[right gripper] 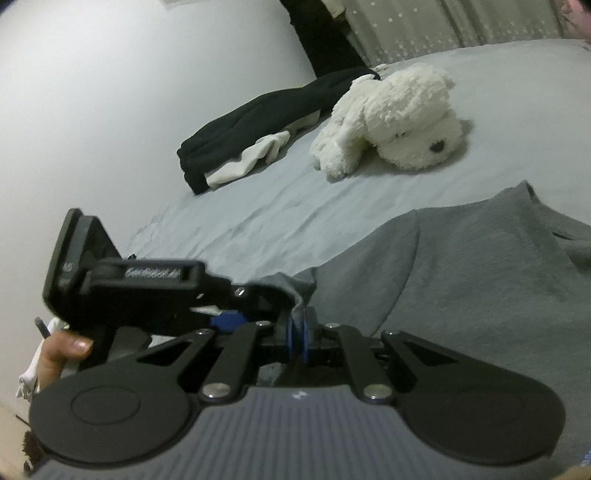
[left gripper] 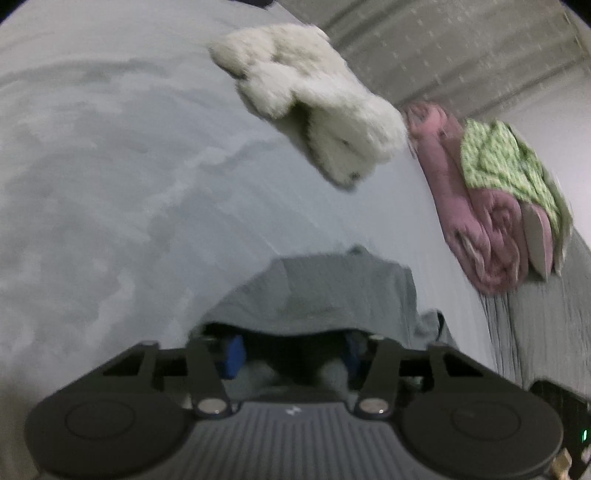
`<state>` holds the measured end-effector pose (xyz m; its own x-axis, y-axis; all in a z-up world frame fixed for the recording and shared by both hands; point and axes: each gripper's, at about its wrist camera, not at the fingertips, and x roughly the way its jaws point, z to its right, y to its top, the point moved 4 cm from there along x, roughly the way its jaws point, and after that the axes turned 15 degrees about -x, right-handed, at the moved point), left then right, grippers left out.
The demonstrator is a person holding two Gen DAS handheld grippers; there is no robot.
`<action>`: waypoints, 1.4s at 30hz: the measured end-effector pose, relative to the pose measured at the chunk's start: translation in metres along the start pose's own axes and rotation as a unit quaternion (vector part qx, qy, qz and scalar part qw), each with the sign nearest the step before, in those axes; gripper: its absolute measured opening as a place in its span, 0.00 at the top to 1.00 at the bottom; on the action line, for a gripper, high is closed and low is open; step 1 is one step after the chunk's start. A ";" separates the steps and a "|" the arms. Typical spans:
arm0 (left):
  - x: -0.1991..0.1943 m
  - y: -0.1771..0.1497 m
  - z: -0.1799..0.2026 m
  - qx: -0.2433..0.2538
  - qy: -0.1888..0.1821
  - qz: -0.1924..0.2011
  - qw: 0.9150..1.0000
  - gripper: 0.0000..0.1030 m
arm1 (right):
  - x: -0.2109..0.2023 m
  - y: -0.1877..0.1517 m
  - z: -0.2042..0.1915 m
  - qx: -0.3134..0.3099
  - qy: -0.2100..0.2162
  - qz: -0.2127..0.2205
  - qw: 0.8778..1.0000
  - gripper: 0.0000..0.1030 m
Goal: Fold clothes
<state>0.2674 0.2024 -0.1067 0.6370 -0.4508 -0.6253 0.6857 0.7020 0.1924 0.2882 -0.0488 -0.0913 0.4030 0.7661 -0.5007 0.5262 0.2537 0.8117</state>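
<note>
1. Left wrist view: left gripper [left gripper: 291,350] low over the bed sheet [left gripper: 110,166], pointing down at it. Blue pads [left gripper: 232,356] stand partway apart. Grey shirt [left gripper: 325,291] is draped over the fingertips and hides them; fabric also sits in the gap. Cannot tell whether the pads press on the cloth.
2. Same view, far: white plush dog [left gripper: 314,107] lies on the sheet, well apart from the shirt. To its right, at the bed's right edge, a rolled pink blanket [left gripper: 476,206] with a green patterned cloth [left gripper: 509,162] on top of it. Curtain with small dots [left gripper: 461,44] behind. Frame is blurred.
3. Right wrist view: right gripper [right gripper: 299,336] has its jaws almost fully together, blue pads pinching a bunched edge of the grey shirt [right gripper: 480,280]. Cloth rises up out of the pinch.
4. Same view: rest of the shirt spreads flat on the bed sheet [right gripper: 240,221] to the right and near side, collar toward the far right.
5. Same view, left: left gripper [right gripper: 255,299] comes in from the left, its tip just beside the pinched shirt edge, partly under a fold. A hand [right gripper: 62,350] holds its body; thumb visible. Its jaw state not readable here.
6. Same view, far: plush dog [right gripper: 391,122] lying on the sheet, nose toward the right. Left of it a black garment [right gripper: 258,122] with a white cloth [right gripper: 251,158] touching its near side. Pale wall [right gripper: 110,92] on the left, dotted curtain [right gripper: 443,26] at the far end.
</note>
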 end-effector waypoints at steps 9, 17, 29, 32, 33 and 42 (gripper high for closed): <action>-0.010 0.014 -0.015 -0.010 0.028 0.107 0.994 1.00 | 0.016 -0.004 -0.024 -0.030 0.023 -0.018 0.999 0.92; -0.036 0.025 -0.018 -0.017 -0.019 0.176 0.984 1.00 | 0.033 -0.006 -0.066 -0.080 0.058 -0.009 0.995 0.87; -0.053 0.042 -0.037 -0.040 0.005 0.218 0.975 0.87 | 0.024 0.003 -0.060 -0.072 0.037 -0.004 0.997 0.59; -0.044 0.042 -0.034 -0.029 0.020 0.198 0.980 0.53 | -0.004 0.018 -0.030 -0.050 -0.009 0.029 0.998 0.43; -0.041 0.041 -0.031 -0.023 0.024 0.193 0.981 0.49 | -0.011 0.022 -0.018 -0.044 -0.028 0.034 0.998 0.43; -0.032 0.034 -0.022 0.002 0.026 0.165 0.986 0.40 | -0.034 0.034 0.086 -0.045 -0.231 0.015 0.972 0.43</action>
<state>0.2623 0.2531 -0.0965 0.8068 -0.1701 -0.5658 0.4464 0.8029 0.3951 0.3565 -0.1169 -0.0720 0.7210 0.4320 -0.5418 0.4507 0.3015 0.8402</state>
